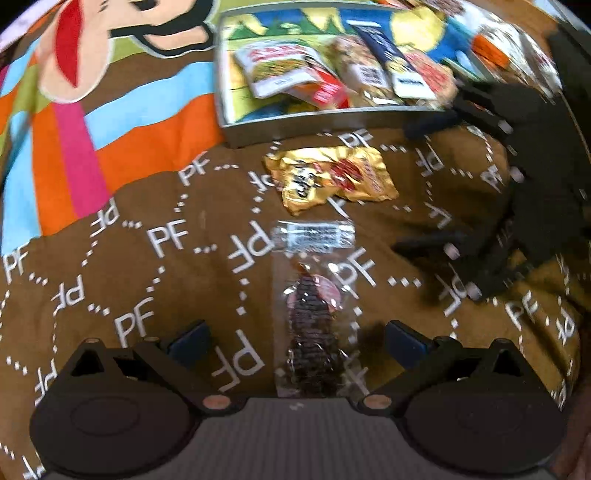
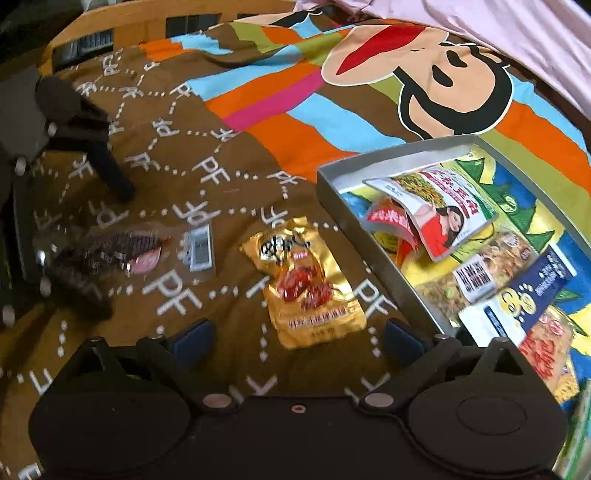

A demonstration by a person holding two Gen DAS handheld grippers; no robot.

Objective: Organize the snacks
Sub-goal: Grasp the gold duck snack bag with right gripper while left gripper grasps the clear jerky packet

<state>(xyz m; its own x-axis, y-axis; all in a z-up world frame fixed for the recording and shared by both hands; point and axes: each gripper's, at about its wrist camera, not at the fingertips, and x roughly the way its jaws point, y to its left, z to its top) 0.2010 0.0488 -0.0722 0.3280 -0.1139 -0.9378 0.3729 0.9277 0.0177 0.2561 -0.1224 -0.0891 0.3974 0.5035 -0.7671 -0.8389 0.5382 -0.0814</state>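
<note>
A clear packet of dark snack lies on the brown bedspread between the open fingers of my left gripper; it also shows in the right wrist view. A gold snack packet lies beyond it, near the grey tray. In the right wrist view my right gripper is open and empty, with the gold packet just ahead between its fingers. The tray holds several snack packets. The right gripper appears open at the right in the left wrist view.
The bedspread is brown with white letters and a colourful cartoon print. A pink sheet lies at the far edge. A wooden bed frame runs along the far left.
</note>
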